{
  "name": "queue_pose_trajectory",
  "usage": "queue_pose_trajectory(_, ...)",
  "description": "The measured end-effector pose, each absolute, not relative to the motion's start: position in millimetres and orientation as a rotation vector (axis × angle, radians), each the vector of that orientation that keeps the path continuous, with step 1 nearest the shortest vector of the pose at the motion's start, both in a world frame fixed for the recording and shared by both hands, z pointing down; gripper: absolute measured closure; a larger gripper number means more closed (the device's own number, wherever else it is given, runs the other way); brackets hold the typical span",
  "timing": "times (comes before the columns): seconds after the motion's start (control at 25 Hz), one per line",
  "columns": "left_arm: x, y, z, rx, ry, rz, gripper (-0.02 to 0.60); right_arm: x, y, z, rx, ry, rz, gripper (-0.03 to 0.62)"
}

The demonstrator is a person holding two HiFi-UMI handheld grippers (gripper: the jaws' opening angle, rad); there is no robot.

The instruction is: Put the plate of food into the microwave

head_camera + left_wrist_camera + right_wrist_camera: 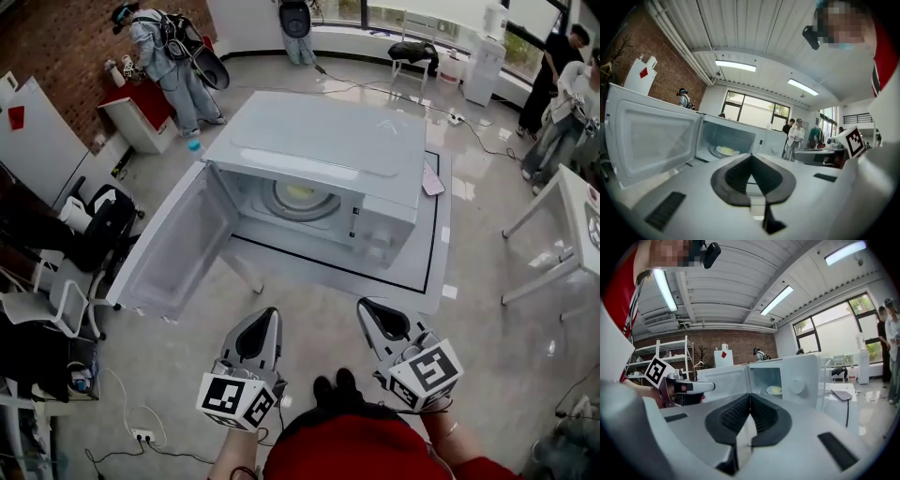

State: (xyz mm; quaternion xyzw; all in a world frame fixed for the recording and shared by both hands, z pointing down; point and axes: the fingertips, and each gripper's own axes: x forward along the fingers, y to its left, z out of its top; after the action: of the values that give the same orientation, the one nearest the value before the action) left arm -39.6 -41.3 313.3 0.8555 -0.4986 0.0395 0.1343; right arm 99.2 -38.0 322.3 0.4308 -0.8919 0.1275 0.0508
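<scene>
A white microwave (319, 150) stands on a low white table (427, 281), its door (173, 248) swung wide to the left. The plate of yellowish food (302, 197) lies on the turntable inside; it also shows in the left gripper view (725, 151) and the right gripper view (775, 390). Both grippers hang in front of the table, well back from the oven and close to my body. My left gripper (265, 317) is shut with nothing in it, its pads (740, 176) meeting at the tip. My right gripper (367, 307) is likewise shut and empty.
The open door juts out past the table's left edge. A pinkish flat item (432, 178) lies on the table right of the microwave. Chairs and clutter (84, 244) line the left wall, another white table (572, 225) stands right, and people (173, 56) stand at the back.
</scene>
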Motion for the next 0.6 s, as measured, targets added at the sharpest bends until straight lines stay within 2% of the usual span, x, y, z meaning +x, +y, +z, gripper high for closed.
queue_pose_trajectory(0.6, -34, -11, 296, 2.555, -1.466, 0.141, 0.572, 102, -21, 301, 1.314, -2.792, 0.3, 0.58)
